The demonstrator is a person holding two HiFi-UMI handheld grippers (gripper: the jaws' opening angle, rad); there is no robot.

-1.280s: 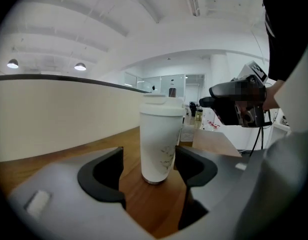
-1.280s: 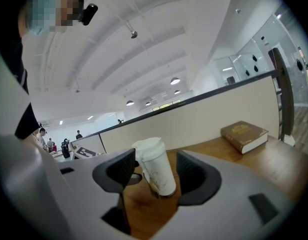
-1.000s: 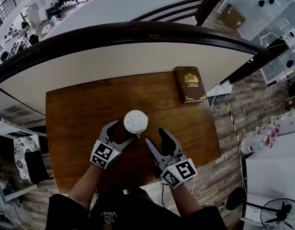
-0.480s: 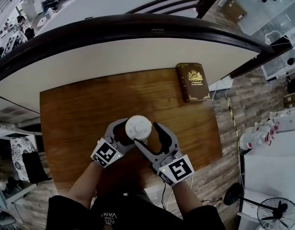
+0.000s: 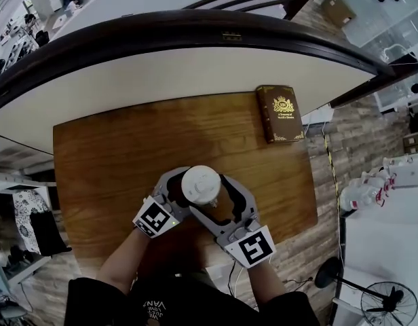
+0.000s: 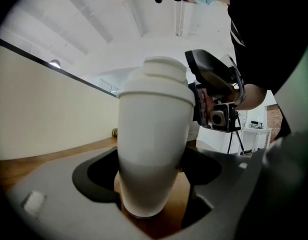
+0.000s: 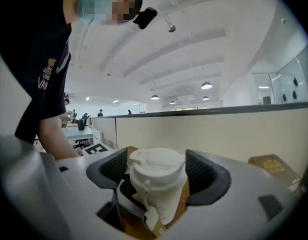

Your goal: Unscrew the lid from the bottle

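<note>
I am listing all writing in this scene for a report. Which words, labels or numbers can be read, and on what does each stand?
"VAN": large pale letters on the person's black shirt; the smaller lines above them are too blurred to read.
Book: gold lettering under its emblem, too small to read.
Tag on the bottle: no readable print.

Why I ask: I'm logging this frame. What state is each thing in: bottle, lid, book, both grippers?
bottle: upright on the table, held low on its body.
lid: seated on the bottle.
book: closed, lying flat at the table's far right corner.
left gripper: shut on the bottle.
right gripper: jaws on either side of the lid; whether they clamp it is unclear.
</note>
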